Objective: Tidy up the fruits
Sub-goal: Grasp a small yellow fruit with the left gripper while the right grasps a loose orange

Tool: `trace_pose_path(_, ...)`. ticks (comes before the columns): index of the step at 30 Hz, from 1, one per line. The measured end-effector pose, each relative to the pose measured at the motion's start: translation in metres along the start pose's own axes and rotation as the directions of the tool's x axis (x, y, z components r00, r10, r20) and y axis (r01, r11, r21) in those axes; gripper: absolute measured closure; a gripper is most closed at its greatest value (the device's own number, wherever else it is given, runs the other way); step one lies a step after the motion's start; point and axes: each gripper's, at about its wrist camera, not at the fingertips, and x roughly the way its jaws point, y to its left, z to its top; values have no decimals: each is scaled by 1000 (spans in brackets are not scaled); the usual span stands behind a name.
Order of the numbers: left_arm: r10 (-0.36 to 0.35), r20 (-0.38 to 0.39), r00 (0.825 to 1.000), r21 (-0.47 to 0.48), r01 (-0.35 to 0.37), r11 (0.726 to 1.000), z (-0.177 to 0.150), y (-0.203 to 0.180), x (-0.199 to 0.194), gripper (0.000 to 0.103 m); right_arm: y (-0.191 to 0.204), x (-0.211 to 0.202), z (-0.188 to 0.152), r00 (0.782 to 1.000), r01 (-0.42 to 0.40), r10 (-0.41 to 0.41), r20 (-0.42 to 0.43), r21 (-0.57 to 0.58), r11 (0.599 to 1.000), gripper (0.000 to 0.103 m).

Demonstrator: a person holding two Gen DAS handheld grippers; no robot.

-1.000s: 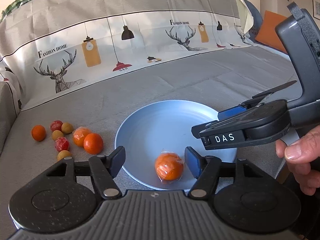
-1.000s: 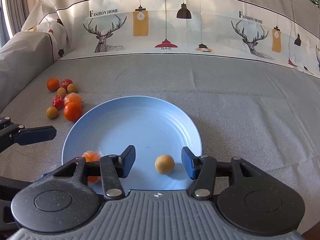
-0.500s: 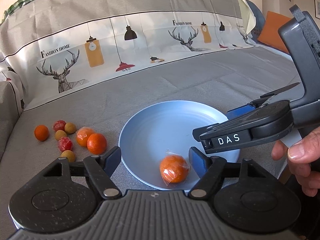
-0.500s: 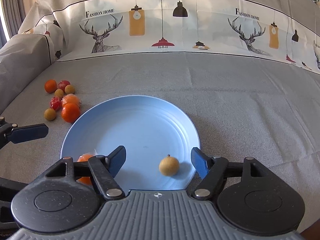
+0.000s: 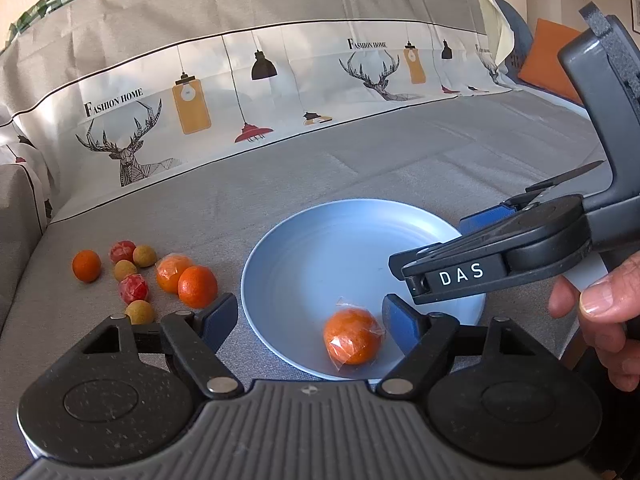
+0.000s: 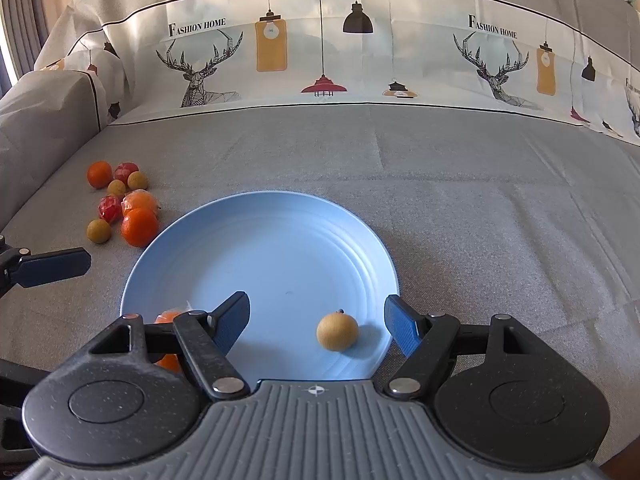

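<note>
My left claw [image 5: 308, 320] has just been opening; the wrapped orange [image 5: 352, 336] lies free between its spread jaws on the blue plate [image 5: 320, 248]. My right claw [image 6: 318, 318] has spread wider than before, with the longan [image 6: 337, 331] released beside it.

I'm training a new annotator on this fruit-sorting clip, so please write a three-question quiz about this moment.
1. True or false: the left gripper is squeezing the wrapped orange.
2. Which two fruits lie on the blue plate?
A. two red fruits
B. a wrapped orange and a small tan fruit
C. a tan fruit and a red one
3. Fill in: the pile of loose fruit sits on the grey cloth, to the ____ of the plate in the right wrist view.

Key
1. False: its fingers stand apart and clear of it.
2. B
3. left
</note>
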Motion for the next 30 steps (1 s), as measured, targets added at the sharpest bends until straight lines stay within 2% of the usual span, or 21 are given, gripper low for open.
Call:
trace_pose_path(12,18,16,1000,2,-18,1000,1,0,-4,21,0,-2,2,1000,1,-1,15,11,1000,31)
trace_pose_path(13,25,25,999,2,-25,1000,1,0,-6,25,0,-4,3,1000,2,-2,20,15,1000,34)
trace_pose_path(15,41,53,998,-4,-41,999,2,4,-13,43,0,-6,4,999,6,-7,36,23,1000,39)
trace_pose_path(17,37,67,997,-31,-35,999,4,11,-20,66,-1,-11,5,998,4,-6,58,34,999,47)
trace_pose_path(18,29,76,997,-46,-25,999,6,15,-24,72,-1,-13,6,998,-2,-1,70,40,999,58)
trace_pose_path(19,19,80,997,-53,-15,998,8,19,-28,79,-1,-16,7,997,-8,4,81,46,999,62)
trace_pose_path(20,13,84,996,-51,-9,999,11,22,-32,80,-1,-18,8,996,-13,8,92,54,998,69)
trace_pose_path(22,5,103,995,-32,-2,999,17,29,-41,80,-1,-24,10,993,-26,18,115,69,997,75)
trace_pose_path(24,17,133,991,11,-18,1000,25,37,-49,80,2,-30,12,990,-45,35,133,75,996,76)
trace_pose_path(27,77,157,985,81,-90,993,34,54,-50,80,11,-36,16,986,-84,74,149,63,995,76)
trace_pose_path(30,132,140,981,72,-143,987,33,83,-42,79,23,-42,24,981,-123,115,157,43,992,75)
